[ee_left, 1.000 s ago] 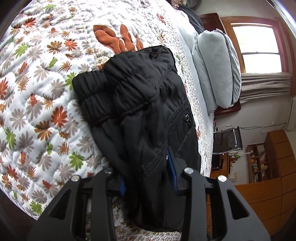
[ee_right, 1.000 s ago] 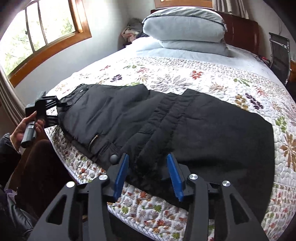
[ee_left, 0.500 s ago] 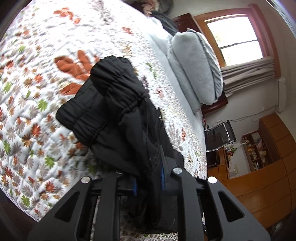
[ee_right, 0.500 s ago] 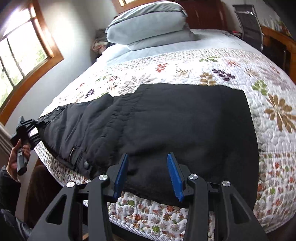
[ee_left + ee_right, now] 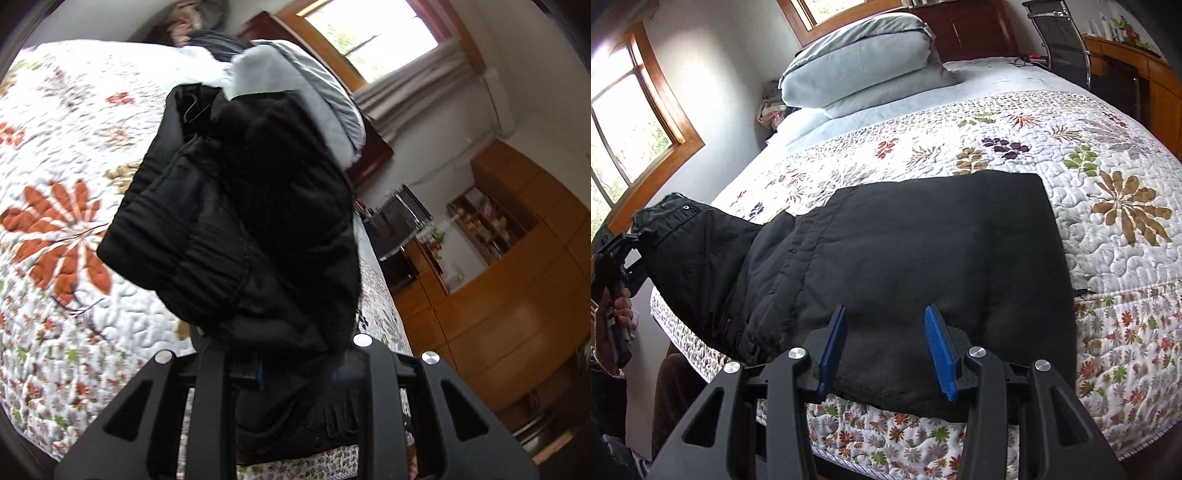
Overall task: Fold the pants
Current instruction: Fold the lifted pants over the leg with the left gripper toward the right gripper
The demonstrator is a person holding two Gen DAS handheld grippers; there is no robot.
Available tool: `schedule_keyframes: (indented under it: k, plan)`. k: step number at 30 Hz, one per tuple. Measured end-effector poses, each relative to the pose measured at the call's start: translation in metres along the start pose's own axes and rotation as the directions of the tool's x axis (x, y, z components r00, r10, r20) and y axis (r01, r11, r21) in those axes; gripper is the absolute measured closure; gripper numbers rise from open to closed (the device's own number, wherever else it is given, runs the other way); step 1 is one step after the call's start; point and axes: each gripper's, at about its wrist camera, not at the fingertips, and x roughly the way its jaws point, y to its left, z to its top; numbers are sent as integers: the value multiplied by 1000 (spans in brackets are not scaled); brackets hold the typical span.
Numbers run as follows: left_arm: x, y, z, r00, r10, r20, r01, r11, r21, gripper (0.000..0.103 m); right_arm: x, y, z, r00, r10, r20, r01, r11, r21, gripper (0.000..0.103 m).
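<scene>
left tongs [image 5: 295, 373]: clamped on waistband end of black pants [image 5: 923, 258], jaws just eased a touch, fabric between; lifted off quilt for the fold
right tongs [image 5: 886, 347]: apart, empty, over near leg hem
pants: leg end flat on bed [image 5: 1108, 229], near edge
pillows [image 5: 864, 66]: far, clear of fold
chair [image 5: 1060, 40]: far right

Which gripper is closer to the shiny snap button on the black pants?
Left. The left gripper grips the pants at the waistband, right beside the snap button. The right gripper hovers open over the far leg end.
</scene>
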Motion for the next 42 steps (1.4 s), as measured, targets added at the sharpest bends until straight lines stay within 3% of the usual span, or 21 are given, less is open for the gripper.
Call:
schedule_keyframes:
  k: [7, 17, 25, 30, 36, 42]
  plan:
    - [30, -54, -22, 995, -52, -84, 63, 989, 137, 80, -14, -11, 12, 999, 30, 42, -32, 999, 37, 57]
    - [76, -86, -69, 981, 11, -196, 54, 945, 323, 79, -23, -11, 46, 972, 225, 66, -231, 966, 117, 42]
    - [114, -93, -93, 960, 33, -279, 71, 932, 355, 79, -10, -8, 57, 942, 331, 49, -334, 920, 204, 27]
    - [135, -100, -109, 945, 72, -319, 66, 913, 402, 77, 4, -10, 65, 908, 418, 40, -410, 864, 292, 20]
    - [153, -104, -127, 931, 114, -348, 60, 890, 451, 75, 23, 10, 84, 903, 428, -29, -400, 866, 301, 13]
    - [169, -116, -137, 922, 160, -353, 47, 858, 511, 72, 66, 17, 96, 852, 513, -109, -421, 792, 442, 11]
